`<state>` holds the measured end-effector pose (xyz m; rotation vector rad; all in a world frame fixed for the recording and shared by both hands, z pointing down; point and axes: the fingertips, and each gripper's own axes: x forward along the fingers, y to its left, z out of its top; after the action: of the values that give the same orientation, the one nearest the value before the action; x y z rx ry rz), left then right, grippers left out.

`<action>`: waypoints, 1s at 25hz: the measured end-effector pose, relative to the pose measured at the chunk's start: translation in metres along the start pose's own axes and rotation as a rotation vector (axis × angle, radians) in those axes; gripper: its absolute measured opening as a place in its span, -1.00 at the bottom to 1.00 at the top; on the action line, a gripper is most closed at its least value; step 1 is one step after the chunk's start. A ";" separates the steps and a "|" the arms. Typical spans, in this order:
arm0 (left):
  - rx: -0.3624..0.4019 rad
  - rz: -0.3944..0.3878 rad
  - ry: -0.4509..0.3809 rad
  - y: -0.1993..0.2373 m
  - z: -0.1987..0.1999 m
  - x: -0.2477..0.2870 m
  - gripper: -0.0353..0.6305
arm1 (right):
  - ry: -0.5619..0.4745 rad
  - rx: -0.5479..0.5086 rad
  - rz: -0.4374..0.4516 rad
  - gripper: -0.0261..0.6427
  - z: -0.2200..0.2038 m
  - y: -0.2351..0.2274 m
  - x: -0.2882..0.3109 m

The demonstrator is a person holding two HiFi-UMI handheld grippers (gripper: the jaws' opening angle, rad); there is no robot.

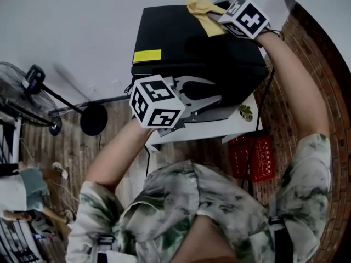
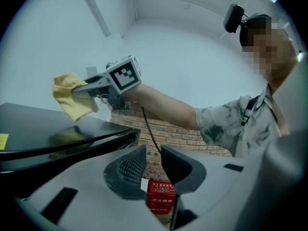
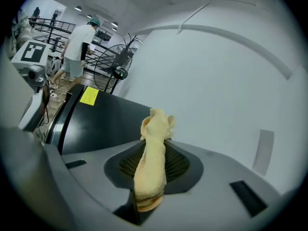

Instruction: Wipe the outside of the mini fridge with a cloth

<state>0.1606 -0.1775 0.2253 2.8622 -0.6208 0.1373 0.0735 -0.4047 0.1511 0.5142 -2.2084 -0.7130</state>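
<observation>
The black mini fridge (image 1: pixel 192 43) stands against a white wall, a yellow sticker (image 1: pixel 147 55) on its top. My right gripper (image 1: pixel 216 16) is at the top's far edge, shut on a yellow cloth (image 1: pixel 204 10). In the right gripper view the cloth (image 3: pixel 153 148) stands pinched between the jaws (image 3: pixel 153 163) above the fridge top (image 3: pixel 106 117). My left gripper (image 1: pixel 215 91) hovers at the fridge's near front edge, open and holding nothing. The left gripper view shows its jaws (image 2: pixel 153 160) slightly apart, with the fridge (image 2: pixel 43 129) at left and the cloth (image 2: pixel 70 97) beyond.
The fridge rests on a white stand (image 1: pixel 230 126). A red box (image 1: pixel 253 158) sits on the floor at right by the brick wall (image 1: pixel 307 53). A floor fan (image 1: pixel 22 92) stands at left. A person (image 3: pixel 77 52) stands far off.
</observation>
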 end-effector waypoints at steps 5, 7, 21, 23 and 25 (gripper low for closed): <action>0.004 0.036 -0.008 -0.001 -0.005 -0.014 -0.61 | -0.035 -0.083 0.047 -0.62 0.058 0.024 0.043; -0.004 0.049 -0.010 -0.001 -0.008 -0.022 -0.61 | -0.051 -0.105 0.079 -0.62 0.080 0.038 0.059; -0.010 0.061 -0.026 0.001 -0.016 -0.051 -0.61 | 0.172 -0.084 0.088 -0.62 0.029 0.030 0.109; -0.011 0.053 -0.027 0.000 -0.017 -0.051 -0.61 | 0.172 -0.084 0.065 -0.62 0.019 0.020 0.102; -0.011 0.041 -0.026 -0.002 -0.018 -0.050 -0.61 | 0.215 -0.070 0.037 -0.62 -0.003 0.008 0.094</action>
<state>0.1154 -0.1522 0.2353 2.8462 -0.6834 0.1025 0.0144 -0.4517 0.2072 0.4900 -1.9809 -0.6799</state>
